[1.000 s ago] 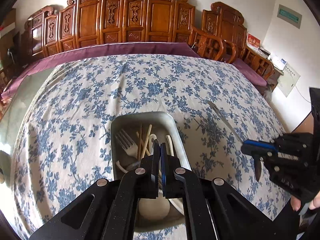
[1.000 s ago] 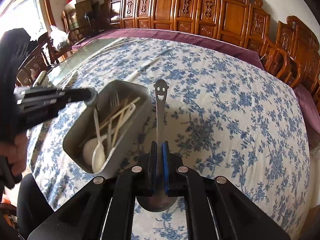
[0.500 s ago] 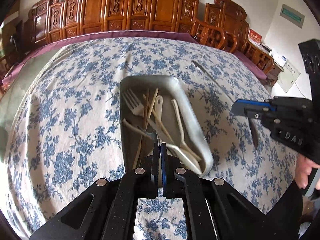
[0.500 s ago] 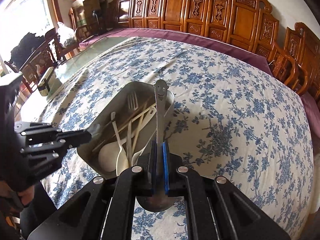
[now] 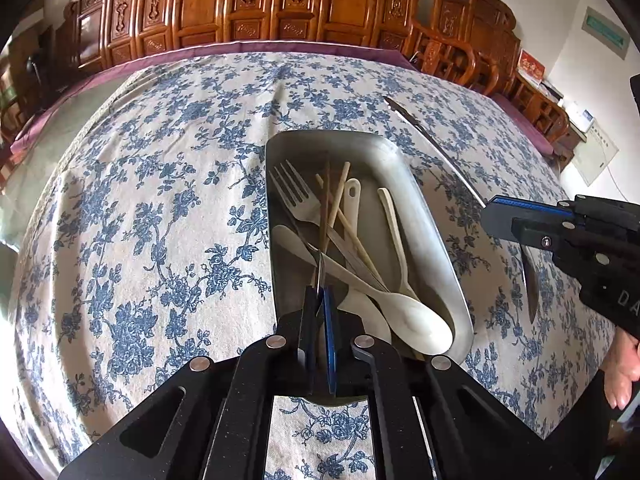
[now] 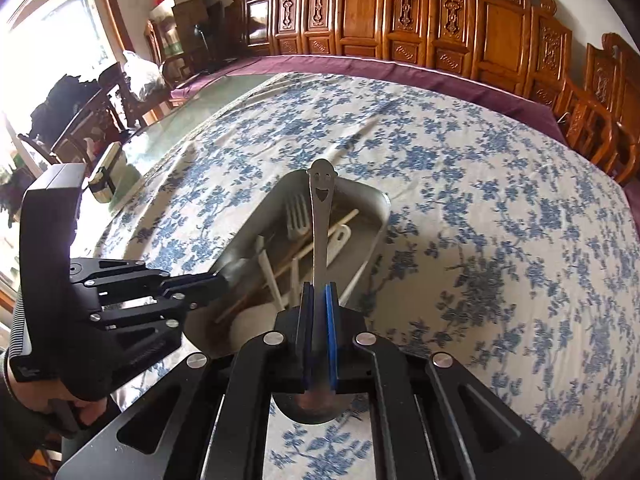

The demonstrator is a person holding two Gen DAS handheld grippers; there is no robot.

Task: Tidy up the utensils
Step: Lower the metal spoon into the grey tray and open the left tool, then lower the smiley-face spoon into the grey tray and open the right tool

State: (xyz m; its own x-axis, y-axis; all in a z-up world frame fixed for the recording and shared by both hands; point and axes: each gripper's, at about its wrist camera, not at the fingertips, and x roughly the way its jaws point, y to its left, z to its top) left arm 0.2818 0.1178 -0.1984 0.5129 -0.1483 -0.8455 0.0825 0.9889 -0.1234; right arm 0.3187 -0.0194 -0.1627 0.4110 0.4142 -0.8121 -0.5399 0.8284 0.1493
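Observation:
A metal tray (image 5: 416,184) lies on the flowered tablecloth and holds a white fork (image 5: 294,194), chopsticks (image 5: 338,200) and white spoons (image 5: 416,322). My left gripper (image 5: 319,300) is shut on the tray's near rim; it also shows in the right wrist view (image 6: 216,278). My right gripper (image 6: 319,300) is shut on a metal spoon with a smiley handle (image 6: 321,216), held over the tray (image 6: 380,208). In the left wrist view the right gripper (image 5: 496,218) hovers right of the tray.
A metal knife (image 5: 432,140) lies on the cloth right of the tray. Carved wooden chairs (image 5: 280,4) ring the table's far side. A small jar (image 6: 105,178) stands on the bare glass at the left.
The left gripper has pulled back to the tray's near rim and the tray's far end has come up. The right gripper has carried the smiley spoon left over the tray.

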